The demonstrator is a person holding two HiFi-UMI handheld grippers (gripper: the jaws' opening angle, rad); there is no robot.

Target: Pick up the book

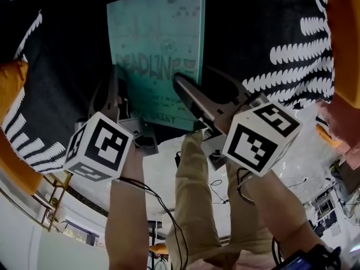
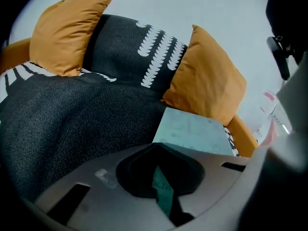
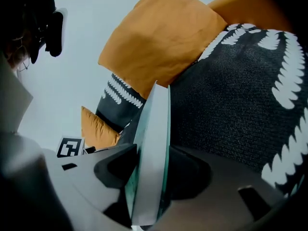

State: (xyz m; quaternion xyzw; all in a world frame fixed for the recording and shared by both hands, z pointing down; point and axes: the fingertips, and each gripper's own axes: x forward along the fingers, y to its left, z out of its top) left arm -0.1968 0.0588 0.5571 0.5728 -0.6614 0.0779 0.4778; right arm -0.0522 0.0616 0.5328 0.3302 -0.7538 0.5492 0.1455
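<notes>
A thin teal book is held up in front of a black blanket with white patterns. My right gripper is shut on the book's lower right edge. In the right gripper view the book runs edge-on between the jaws of that gripper. My left gripper sits at the book's lower left edge. In the left gripper view a teal strip shows between the closed jaws of the left gripper, and the rest of the book extends beyond them.
Orange cushions lean at the back of the blanket-covered seat. Below the book are the person's legs in khaki trousers, a white floor and loose black cables.
</notes>
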